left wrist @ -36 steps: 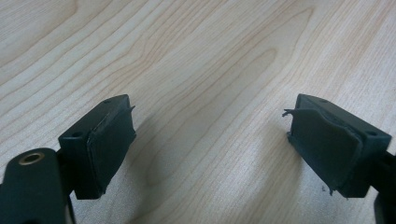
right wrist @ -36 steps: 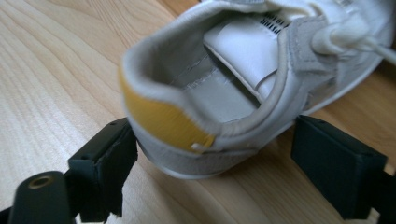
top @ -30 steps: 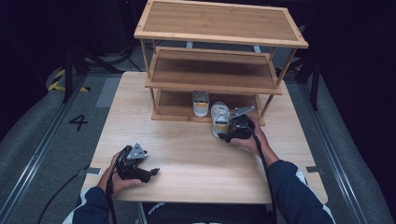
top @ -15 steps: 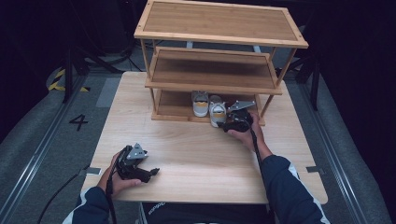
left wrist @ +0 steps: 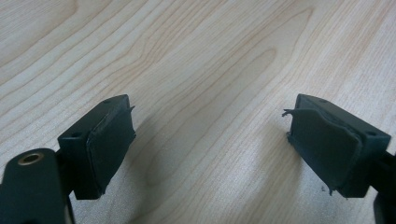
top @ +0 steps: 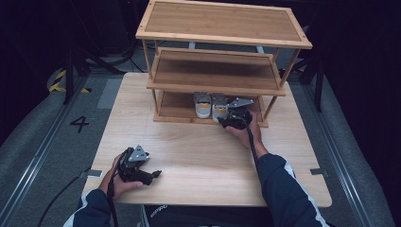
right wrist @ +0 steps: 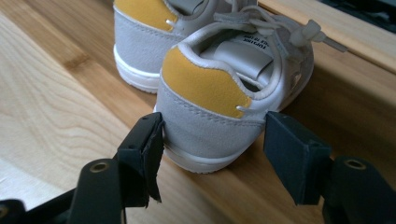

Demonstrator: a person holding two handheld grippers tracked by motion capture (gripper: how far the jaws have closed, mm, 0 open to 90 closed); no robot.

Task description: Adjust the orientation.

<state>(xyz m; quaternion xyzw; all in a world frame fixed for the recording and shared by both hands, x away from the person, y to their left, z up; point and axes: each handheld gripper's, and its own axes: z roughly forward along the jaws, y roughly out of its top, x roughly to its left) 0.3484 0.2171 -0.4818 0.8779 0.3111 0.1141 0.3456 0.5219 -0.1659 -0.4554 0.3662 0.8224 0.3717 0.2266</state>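
A pair of small grey-and-white shoes with yellow heel patches stands on the bottom shelf of a bamboo rack (top: 176, 112). The right-hand shoe (top: 219, 109) (right wrist: 210, 88) sits beside its mate (top: 203, 105) (right wrist: 140, 32), heels toward me. My right gripper (top: 225, 117) (right wrist: 212, 154) reaches in level. Its jaws have just been closing, and the pads now touch both sides of that shoe's heel. My left gripper (top: 152, 175) (left wrist: 210, 149) rests on the table (top: 203, 151) near the front left, jaws wide open with only bare wood between them.
The rack has three shelves; its middle shelf (top: 213, 71) and top shelf (top: 222, 21) are bare and overhang the shoes. A rack post (top: 270, 106) stands just right of my right hand. Grey floor with rails surrounds the table.
The right gripper has moved away from me toward the rack, and the shoe went with it from the table's surface onto the bottom shelf beside the other shoe. The left gripper has stayed put.
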